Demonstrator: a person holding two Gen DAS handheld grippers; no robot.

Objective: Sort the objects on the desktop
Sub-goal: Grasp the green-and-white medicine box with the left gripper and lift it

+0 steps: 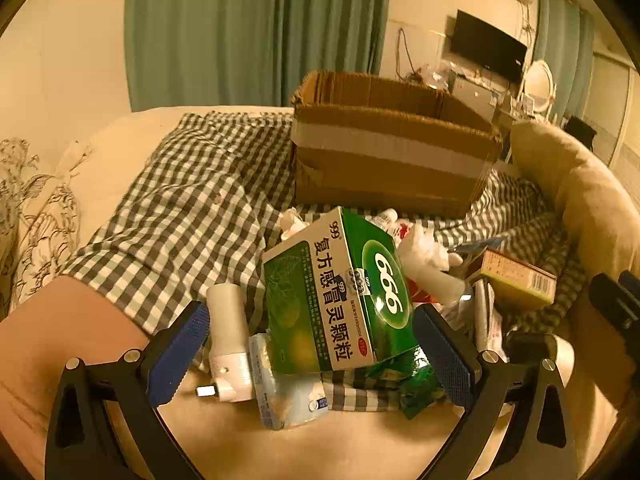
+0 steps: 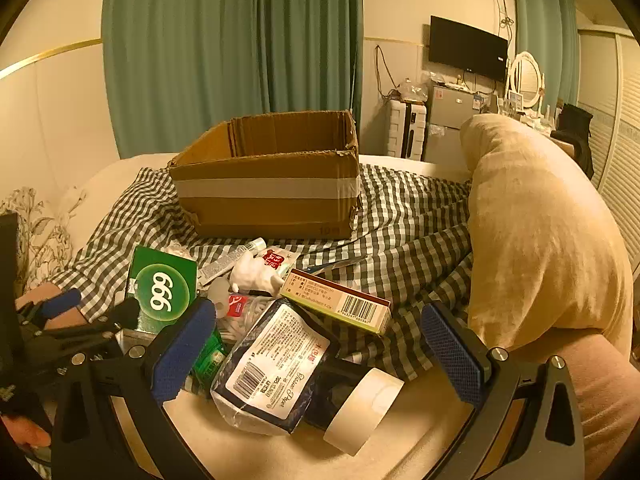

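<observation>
A pile of small items lies on a checked cloth. My left gripper is open, its blue pads on either side of a green 999 medicine box, not touching it. A white plug-in device and a clear packet lie beside the box. My right gripper is open around a dark tissue pack, next to a roll of tape. A barcoded yellow box lies behind it. The green box also shows in the right wrist view.
An open cardboard box stands on the cloth behind the pile; it also shows in the right wrist view. A beige blanket roll rises at the right. A floral pillow lies at the left. Green curtains hang behind.
</observation>
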